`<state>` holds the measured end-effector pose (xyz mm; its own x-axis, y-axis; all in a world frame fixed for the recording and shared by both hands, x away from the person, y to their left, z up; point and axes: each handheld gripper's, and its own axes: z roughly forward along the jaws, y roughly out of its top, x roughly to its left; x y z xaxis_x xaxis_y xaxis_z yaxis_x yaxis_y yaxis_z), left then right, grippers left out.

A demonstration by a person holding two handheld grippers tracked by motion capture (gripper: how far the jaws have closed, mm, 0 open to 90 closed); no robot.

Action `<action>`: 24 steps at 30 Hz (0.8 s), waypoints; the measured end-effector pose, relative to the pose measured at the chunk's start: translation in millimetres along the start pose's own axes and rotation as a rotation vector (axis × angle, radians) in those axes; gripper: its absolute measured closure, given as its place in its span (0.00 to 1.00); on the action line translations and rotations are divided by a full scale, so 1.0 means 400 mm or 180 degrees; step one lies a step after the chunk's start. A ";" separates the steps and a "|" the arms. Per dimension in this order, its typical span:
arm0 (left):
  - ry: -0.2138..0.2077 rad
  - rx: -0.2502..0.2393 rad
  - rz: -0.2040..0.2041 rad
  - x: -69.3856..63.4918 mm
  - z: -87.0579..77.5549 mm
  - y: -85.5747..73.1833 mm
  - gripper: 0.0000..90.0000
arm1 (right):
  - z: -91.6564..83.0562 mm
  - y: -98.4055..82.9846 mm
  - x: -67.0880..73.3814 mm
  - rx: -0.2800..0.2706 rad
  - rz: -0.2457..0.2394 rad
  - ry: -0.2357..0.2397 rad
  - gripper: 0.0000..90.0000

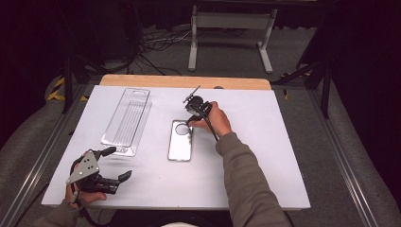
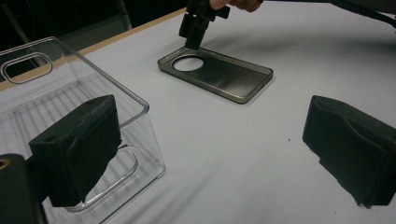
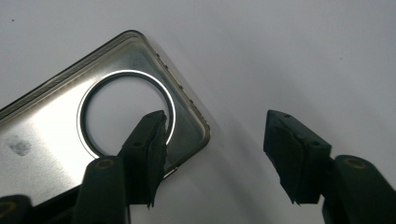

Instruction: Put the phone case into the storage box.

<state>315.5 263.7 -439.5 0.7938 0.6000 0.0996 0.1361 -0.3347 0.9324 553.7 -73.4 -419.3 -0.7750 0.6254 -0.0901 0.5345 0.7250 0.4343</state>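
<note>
Open right gripper straddles glossy translucent phone case, round camera cutout

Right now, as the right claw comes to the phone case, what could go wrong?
1. The right claw straddles only a corner of the phone case, one jaw over the round hole: the grip may slip.
2. The case lies flat on the table, so a jaw could push it away instead of gripping.
3. The clear plastic package is near and could be bumped.

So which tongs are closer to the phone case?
The right tongs. They hover at the phone case by its round hole, jaws open astride its end edge. The left tongs sit far off, near the table's front edge, beside the clear plastic package.
</note>
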 end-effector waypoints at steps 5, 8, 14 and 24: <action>-0.0015 0.0034 -0.0006 0.001 0.002 -0.003 0.06 | 0.014 0.001 -0.004 0.0081 0.0006 0.0041 0.54; -0.0011 0.0031 0.0000 0.001 0.002 -0.002 0.06 | 0.015 0.003 -0.007 0.0104 -0.0006 0.0089 0.61; -0.0014 0.0036 0.0012 -0.001 0.004 -0.003 0.06 | 0.017 0.012 -0.007 0.0216 -0.0082 0.0172 0.78; -0.0007 0.0104 -0.0005 0.000 0.006 -0.005 0.07 | 0.020 0.022 0.004 0.0262 -0.0088 0.0109 0.92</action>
<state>316.9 262.6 -442.1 0.7949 0.5989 0.0972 0.1567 -0.3574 0.9207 559.9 -63.6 -422.8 -0.8003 0.5956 -0.0698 0.5375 0.7640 0.3568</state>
